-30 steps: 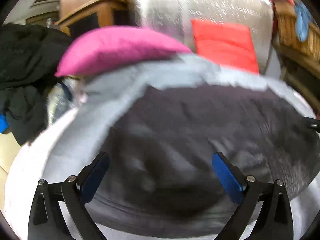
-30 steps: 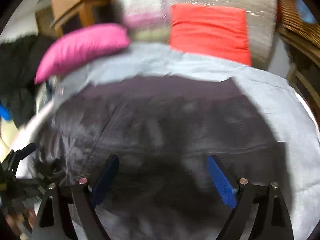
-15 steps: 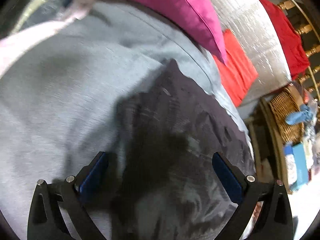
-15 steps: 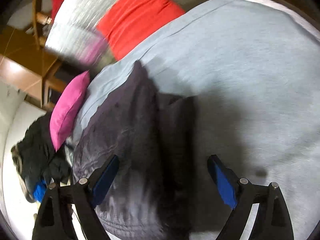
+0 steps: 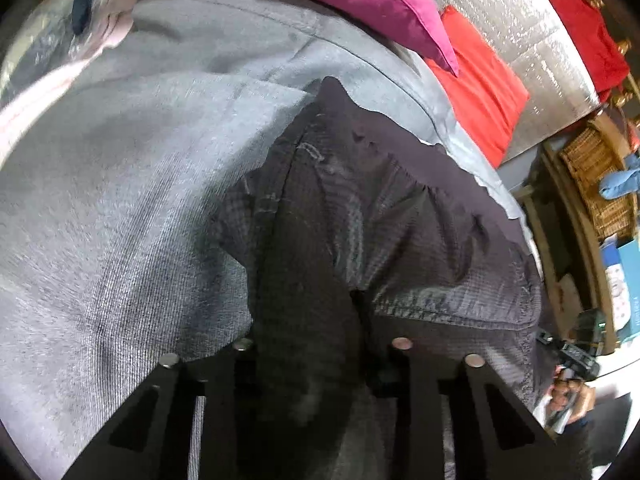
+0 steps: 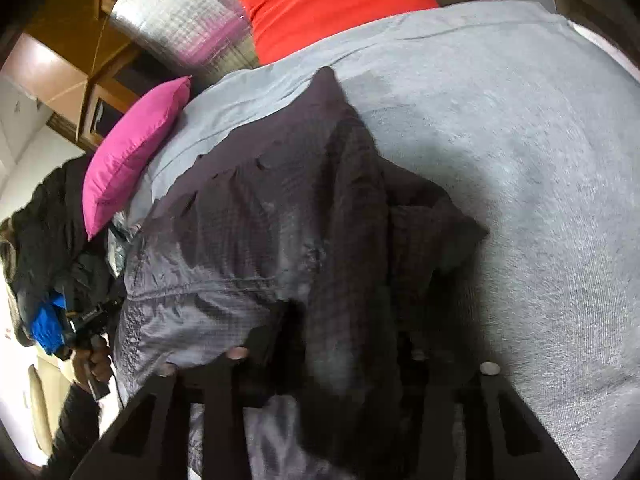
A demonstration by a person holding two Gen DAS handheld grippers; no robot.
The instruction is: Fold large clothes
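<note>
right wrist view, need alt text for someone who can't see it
The right gripper has its fingers closed on a bunched fold of a dark grey ripstop jacket spread on a light grey bed cover. A magenta pillow and an orange-red cushion lie behind.

Nothing legible anywhere in the room.

From where I stand, no word, brand or number can be made out. The blue and white box (image 5: 624,276) at the far right, beside the wicker basket (image 5: 596,176), carries some printing, but it is too small and blurred to read. The dark garment (image 6: 304,216) on the bed shows no readable tag or label.
</note>
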